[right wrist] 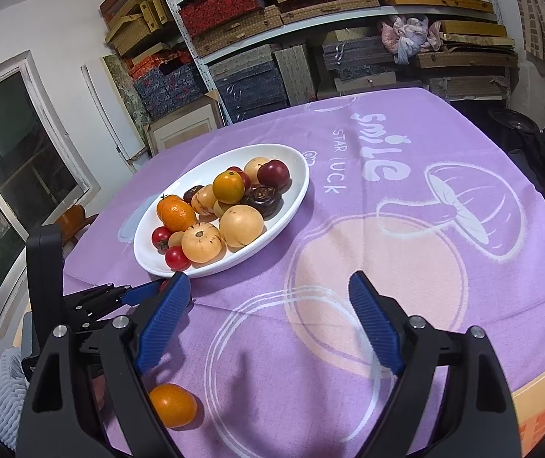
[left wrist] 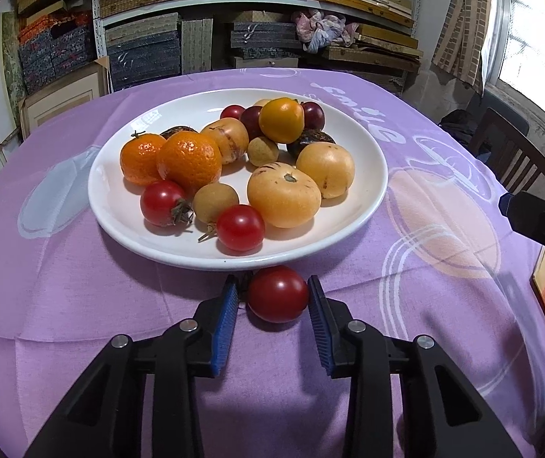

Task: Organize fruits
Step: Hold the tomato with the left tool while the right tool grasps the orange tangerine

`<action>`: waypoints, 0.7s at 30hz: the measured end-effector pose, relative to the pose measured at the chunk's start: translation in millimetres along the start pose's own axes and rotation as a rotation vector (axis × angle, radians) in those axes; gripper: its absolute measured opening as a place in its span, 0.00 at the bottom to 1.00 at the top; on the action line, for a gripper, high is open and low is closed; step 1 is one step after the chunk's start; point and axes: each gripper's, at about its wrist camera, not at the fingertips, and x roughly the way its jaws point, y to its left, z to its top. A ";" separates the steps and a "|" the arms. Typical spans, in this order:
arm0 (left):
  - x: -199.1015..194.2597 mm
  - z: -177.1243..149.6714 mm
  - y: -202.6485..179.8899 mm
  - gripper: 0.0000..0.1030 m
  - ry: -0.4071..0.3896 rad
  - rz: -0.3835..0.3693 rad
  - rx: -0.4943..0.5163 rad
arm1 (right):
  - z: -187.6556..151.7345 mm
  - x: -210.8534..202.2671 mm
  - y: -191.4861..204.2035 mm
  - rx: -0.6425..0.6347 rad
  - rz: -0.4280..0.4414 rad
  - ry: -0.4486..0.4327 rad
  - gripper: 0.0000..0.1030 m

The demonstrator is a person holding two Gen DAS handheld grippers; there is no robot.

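The left gripper (left wrist: 273, 297), black-armed with ribbed blue pads, has its jaws drawn in around a small glossy red cherry tomato (left wrist: 278, 294) lying on the purple printed tablecloth (left wrist: 62, 286), just at the near rim of the wide white ceramic plate (left wrist: 112, 206); the right pad looks to touch the skin, the left pad sits by the stem end with a sliver of gap, so I would call it a closing pinch not yet firm. That tomato is light, smooth and thin-skinned, likely to squirt sideways or split under hard pressure, so the widest part of its round belly is the place to hold, gently. On the plate sit two dimpled orange mandarins (left wrist: 188, 160), pale yellow round fruits, dark plums and more cherry tomatoes, crowded toward its centre and far side. The right gripper (right wrist: 268, 320) hovers to the right over bare cloth, jaws spread wide and holding nothing, with one loose orange kumquat-like fruit (right wrist: 173, 404) lying near its left finger
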 end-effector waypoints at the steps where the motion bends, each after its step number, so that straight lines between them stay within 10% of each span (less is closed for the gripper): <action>1: -3.3 -1.9 1.0 0.35 -0.009 0.011 0.003 | -0.8 0.5 2.1 -0.010 0.002 0.005 0.81; 21: -74.2 -59.1 29.1 0.35 -0.067 0.031 -0.021 | -97.9 -30.4 71.2 -0.370 -0.073 0.177 0.70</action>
